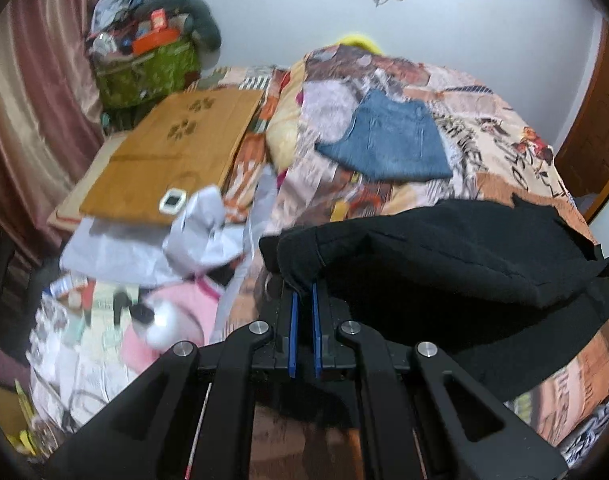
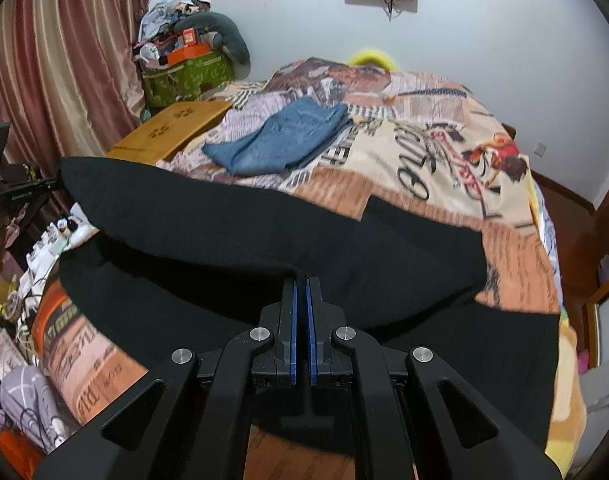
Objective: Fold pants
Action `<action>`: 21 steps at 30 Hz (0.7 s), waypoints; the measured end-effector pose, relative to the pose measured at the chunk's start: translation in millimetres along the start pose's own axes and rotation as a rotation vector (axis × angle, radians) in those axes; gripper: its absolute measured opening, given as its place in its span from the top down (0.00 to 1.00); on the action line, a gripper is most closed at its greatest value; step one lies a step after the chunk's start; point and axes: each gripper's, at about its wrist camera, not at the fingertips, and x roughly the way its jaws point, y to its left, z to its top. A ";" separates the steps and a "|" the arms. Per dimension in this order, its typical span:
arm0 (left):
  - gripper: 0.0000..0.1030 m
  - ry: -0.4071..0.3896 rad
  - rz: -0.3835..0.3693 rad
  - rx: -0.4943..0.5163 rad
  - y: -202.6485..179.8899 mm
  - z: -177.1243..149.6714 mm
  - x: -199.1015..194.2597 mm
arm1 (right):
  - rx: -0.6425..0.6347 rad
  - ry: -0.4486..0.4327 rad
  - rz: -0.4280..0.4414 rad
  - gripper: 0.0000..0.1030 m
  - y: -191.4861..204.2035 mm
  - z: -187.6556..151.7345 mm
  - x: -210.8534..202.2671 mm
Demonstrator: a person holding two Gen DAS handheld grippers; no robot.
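Observation:
Black pants (image 1: 444, 256) lie across the near part of the bed, one end lifted off the blanket. My left gripper (image 1: 303, 290) is shut on the left corner of the pants' raised edge. In the right wrist view the black pants (image 2: 232, 220) stretch from the left side across the frame, and my right gripper (image 2: 301, 282) is shut on the fabric's near edge. The raised fold hangs between the two grippers above the lower layer of the pants. The left gripper also shows at the far left of the right wrist view (image 2: 44, 186).
Folded blue jeans (image 1: 388, 142) (image 2: 280, 140) lie farther back on the patterned blanket (image 2: 444, 152). A wooden board (image 1: 172, 148) with a small white device (image 1: 172, 201) sits on the left. Clutter, a green bag (image 1: 144, 68) and a curtain (image 1: 24, 92) stand at the left.

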 end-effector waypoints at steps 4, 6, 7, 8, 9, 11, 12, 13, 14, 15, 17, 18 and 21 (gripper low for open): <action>0.94 0.059 -0.002 -0.047 10.1 -19.6 9.9 | 0.001 0.020 0.000 0.97 5.1 -13.0 -0.1; 0.94 0.086 0.014 -0.064 13.5 -28.6 15.0 | 0.004 0.030 -0.001 0.97 6.9 -18.0 -0.8; 0.94 0.095 0.024 -0.065 13.8 -31.0 16.6 | 0.007 0.034 -0.003 0.97 7.1 -20.5 -0.7; 0.94 0.106 0.035 -0.064 14.7 -33.9 18.0 | 0.009 0.040 -0.005 0.96 9.1 -21.9 -1.0; 0.94 0.111 0.044 -0.065 15.9 -36.3 18.0 | 0.011 0.048 -0.006 0.96 9.4 -23.8 -0.8; 0.94 0.117 0.061 -0.073 19.0 -37.6 15.7 | 0.014 0.064 -0.006 0.94 10.6 -26.4 -1.9; 0.94 0.111 0.073 -0.079 21.7 -37.1 12.5 | 0.013 0.071 -0.008 0.94 10.5 -27.1 -3.5; 0.94 0.104 0.080 -0.084 23.2 -35.7 9.8 | 0.013 0.074 -0.008 0.94 10.9 -26.8 -6.0; 0.94 0.094 0.085 -0.089 25.8 -33.5 5.3 | 0.014 0.073 -0.006 0.94 10.9 -25.6 -10.3; 0.94 0.078 0.091 -0.093 27.4 -29.6 -0.3 | 0.015 0.064 -0.004 0.94 10.6 -23.5 -15.3; 0.92 0.056 0.097 -0.096 29.4 -21.7 -7.8 | 0.022 0.044 -0.002 0.94 9.7 -18.7 -24.0; 0.88 0.044 0.098 -0.097 28.7 -16.0 -11.7 | 0.026 0.032 -0.004 0.94 8.5 -15.8 -28.0; 0.75 0.016 0.084 -0.093 23.1 -1.4 -18.0 | 0.060 -0.007 -0.005 0.94 -0.9 -3.9 -40.8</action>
